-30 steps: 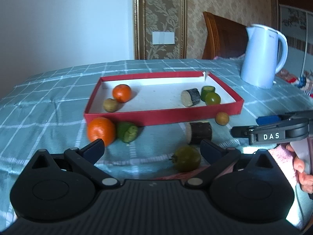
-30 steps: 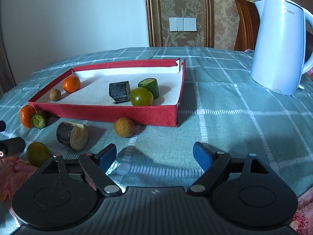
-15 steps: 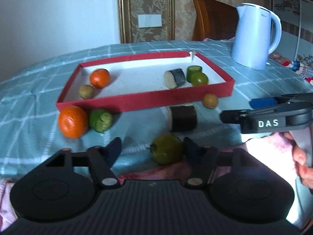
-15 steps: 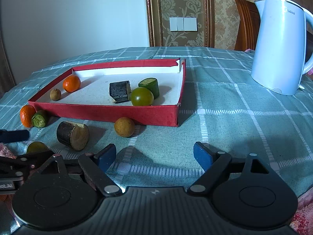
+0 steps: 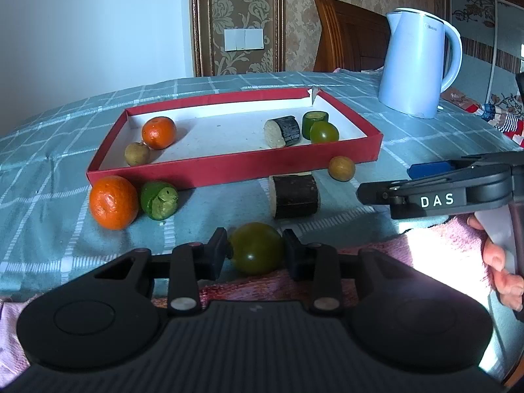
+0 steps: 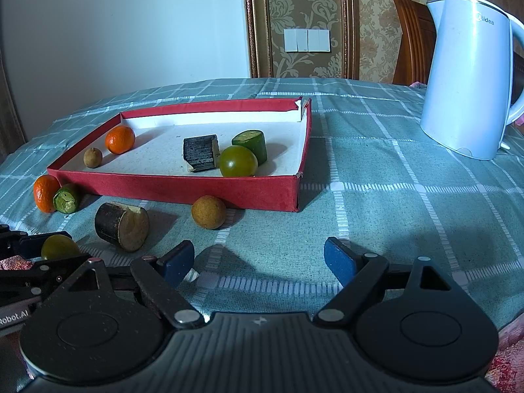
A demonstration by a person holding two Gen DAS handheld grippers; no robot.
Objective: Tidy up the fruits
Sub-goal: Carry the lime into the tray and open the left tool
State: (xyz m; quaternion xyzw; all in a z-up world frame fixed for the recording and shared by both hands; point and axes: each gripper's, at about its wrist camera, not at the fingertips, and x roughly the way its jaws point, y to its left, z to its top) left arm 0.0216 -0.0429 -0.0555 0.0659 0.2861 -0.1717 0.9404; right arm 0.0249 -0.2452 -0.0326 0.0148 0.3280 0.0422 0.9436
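We read "DAS" in white capitals on the right gripper, at three o'clock in the left wrist view. The kettle bears "Midea" near its rim at one o'clock, its first letter half lost. "Robot.AI" stands on the left gripper at nine o'clock in the right wrist view.

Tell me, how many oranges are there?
2. A small orange lies in the red tray at its left end; a bigger orange sits on the cloth outside the tray's near-left corner. None seems hidden.
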